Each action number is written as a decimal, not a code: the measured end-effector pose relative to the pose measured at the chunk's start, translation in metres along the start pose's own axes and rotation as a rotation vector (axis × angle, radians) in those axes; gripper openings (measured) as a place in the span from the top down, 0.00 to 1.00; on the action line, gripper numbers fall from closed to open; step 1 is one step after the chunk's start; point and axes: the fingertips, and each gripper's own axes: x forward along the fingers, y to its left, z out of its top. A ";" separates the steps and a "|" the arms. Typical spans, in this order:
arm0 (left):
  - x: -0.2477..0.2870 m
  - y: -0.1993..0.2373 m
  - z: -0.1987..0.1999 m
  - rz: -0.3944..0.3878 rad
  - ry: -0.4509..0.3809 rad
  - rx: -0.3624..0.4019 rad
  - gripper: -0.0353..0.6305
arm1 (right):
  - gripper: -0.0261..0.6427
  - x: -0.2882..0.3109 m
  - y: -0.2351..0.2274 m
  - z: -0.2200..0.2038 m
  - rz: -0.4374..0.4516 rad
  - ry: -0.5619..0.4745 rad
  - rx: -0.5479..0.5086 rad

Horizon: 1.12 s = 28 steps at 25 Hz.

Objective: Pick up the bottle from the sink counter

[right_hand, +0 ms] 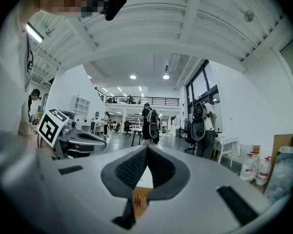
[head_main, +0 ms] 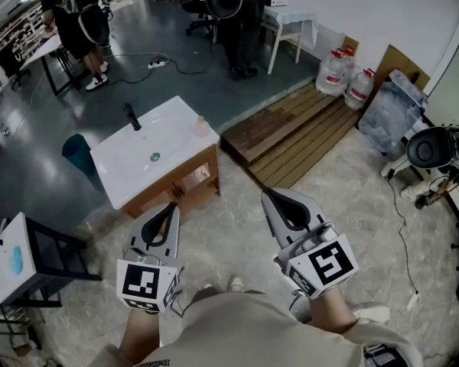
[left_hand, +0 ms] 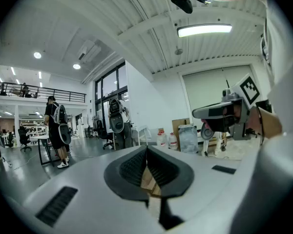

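Your left gripper (head_main: 170, 207) and your right gripper (head_main: 270, 196) both have the jaws pressed together, with nothing between them. The bottle (head_main: 201, 126) stands on the sink counter (head_main: 118, 170), ahead of the 2 grippers and well apart from them.

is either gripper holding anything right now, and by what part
Nothing is held. The left gripper and right gripper both have jaws together and empty; the bottle stands on the sink counter, untouched.
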 end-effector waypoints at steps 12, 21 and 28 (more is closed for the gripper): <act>0.022 0.001 -0.011 -0.001 0.049 -0.007 0.94 | 0.97 0.013 -0.021 -0.015 0.001 0.010 0.020; 0.039 -0.009 -0.010 0.010 0.066 0.013 0.94 | 0.97 0.017 -0.043 -0.027 0.019 0.021 0.056; 0.052 -0.014 -0.008 0.014 0.069 0.023 0.94 | 0.97 0.021 -0.057 -0.035 0.034 0.028 0.067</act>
